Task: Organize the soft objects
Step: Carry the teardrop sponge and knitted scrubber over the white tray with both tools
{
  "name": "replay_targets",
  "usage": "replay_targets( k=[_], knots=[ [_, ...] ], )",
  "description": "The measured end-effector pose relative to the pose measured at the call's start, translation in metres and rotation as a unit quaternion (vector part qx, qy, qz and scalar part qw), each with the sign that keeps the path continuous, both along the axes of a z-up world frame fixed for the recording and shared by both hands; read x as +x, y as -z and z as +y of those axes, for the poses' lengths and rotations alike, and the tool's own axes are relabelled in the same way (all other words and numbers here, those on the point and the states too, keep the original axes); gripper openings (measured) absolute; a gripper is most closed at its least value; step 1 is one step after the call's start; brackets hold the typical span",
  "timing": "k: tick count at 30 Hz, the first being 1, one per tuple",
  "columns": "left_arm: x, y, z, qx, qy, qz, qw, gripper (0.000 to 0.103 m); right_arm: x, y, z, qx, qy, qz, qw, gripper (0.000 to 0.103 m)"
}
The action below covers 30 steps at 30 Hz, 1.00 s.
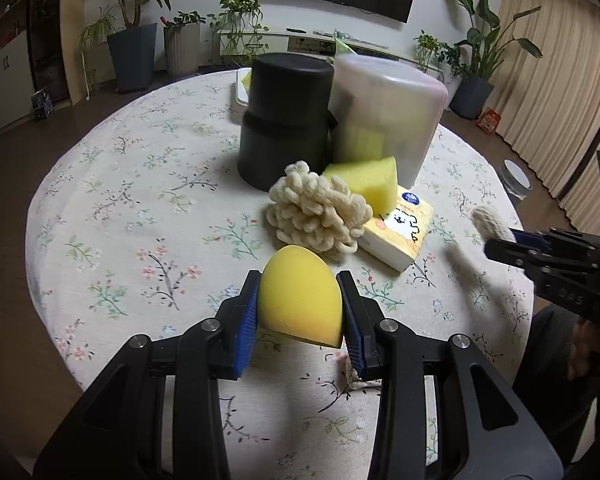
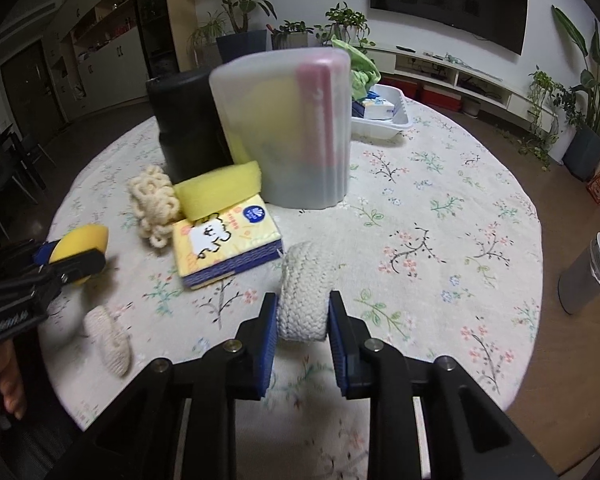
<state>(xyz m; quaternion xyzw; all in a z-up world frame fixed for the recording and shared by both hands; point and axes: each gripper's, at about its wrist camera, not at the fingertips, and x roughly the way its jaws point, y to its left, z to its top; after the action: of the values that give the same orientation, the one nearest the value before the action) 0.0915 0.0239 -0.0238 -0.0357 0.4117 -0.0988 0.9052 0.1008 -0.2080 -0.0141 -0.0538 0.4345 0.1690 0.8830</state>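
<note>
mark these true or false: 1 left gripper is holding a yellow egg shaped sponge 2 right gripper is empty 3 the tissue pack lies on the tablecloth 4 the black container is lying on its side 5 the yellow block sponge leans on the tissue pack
1. True. The left gripper is shut on the yellow egg-shaped sponge.
2. False. The right gripper is shut on a white knitted piece.
3. True. The tissue pack lies flat on the tablecloth.
4. False. The black container stands upright beside the translucent container.
5. True. The yellow block sponge rests partly on the pack's far edge.
</note>
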Motion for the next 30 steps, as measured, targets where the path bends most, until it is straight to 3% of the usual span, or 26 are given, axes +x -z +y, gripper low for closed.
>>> replay_targets(
  k=[9, 16, 23, 30],
  knots=[
    [0.001, -0.009, 0.010, -0.003, -0.004, 0.001, 1.0000, 0.035, -0.011, -0.023, -0.022, 0.011, -0.005, 0.002, 1.000, 0.026],
    [0.013, -0.033, 0.028, -0.003, -0.013, -0.015, 0.9998, 0.035, -0.006, -0.041, -0.038, 0.009, -0.001, -0.012, 1.000, 0.026],
    [0.050, -0.063, 0.064, 0.016, -0.032, -0.035, 0.9987, 0.035, 0.023, -0.063, -0.073, -0.007, 0.027, -0.034, 0.999, 0.026],
    [0.102, -0.091, 0.101, 0.042, -0.053, -0.051, 0.9964, 0.035, 0.079, -0.094, -0.128, -0.031, 0.072, -0.063, 0.995, 0.026]
  ],
)
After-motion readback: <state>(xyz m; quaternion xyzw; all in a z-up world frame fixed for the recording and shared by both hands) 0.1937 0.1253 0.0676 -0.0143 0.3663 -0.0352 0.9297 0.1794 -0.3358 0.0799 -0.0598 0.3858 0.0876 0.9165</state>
